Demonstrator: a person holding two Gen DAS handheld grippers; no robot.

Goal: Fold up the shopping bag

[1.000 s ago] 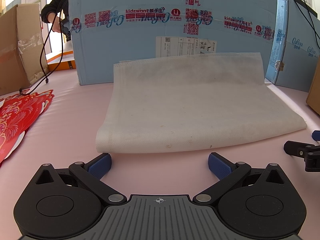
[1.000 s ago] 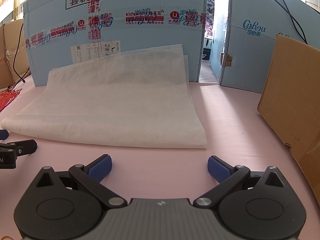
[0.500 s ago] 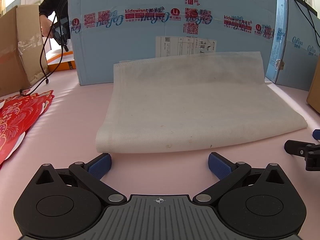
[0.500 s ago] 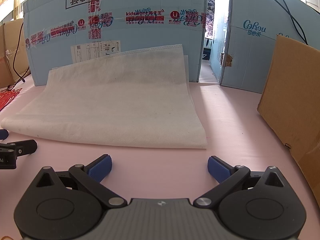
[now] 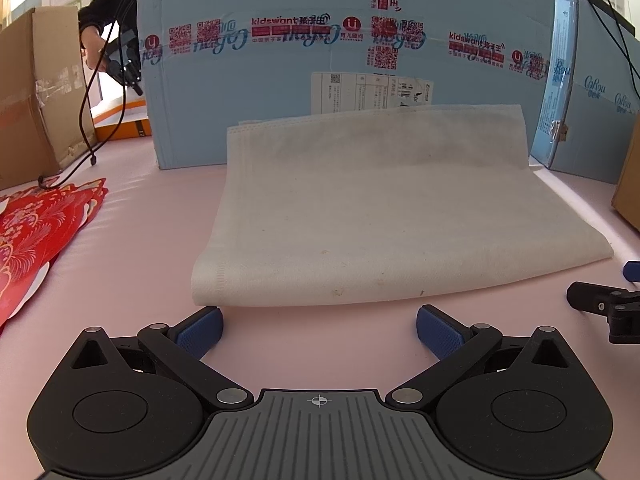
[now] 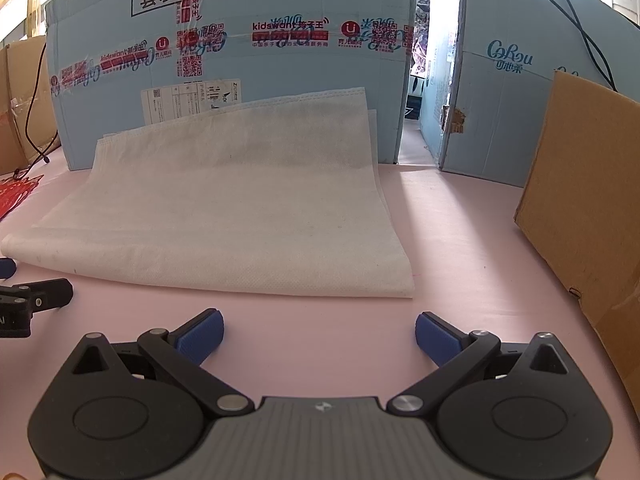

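Left wrist view, nearest first: the left gripper (image 5: 319, 326) sits low on the pink table (image 5: 132, 264), its blue pads spread wide with nothing between them. Just past the pads lies the shopping bag (image 5: 376, 216), a white non-woven sheet folded flat, its near folded edge running from 9 o'clock toward 3 o'clock. A stitched seam shows at its near left corner, faint grey smudges and small specks mark the surface, and its far edge rises against the blue carton (image 5: 344, 60) at 12 o'clock. At 3 o'clock the tip of the right gripper (image 5: 608, 304) enters the view. A red paper cutting (image 5: 36, 232) lies at 9 o'clock, and at 10 o'clock a hand (image 5: 91, 46) holds a black device beside a brown box (image 5: 36, 92).

Right wrist view: the right gripper (image 6: 319, 330) is likewise released, pads wide apart over bare table, close to the bag's near right corner but not touching it. A brown cardboard panel (image 6: 588, 208) stands at 3 o'clock.
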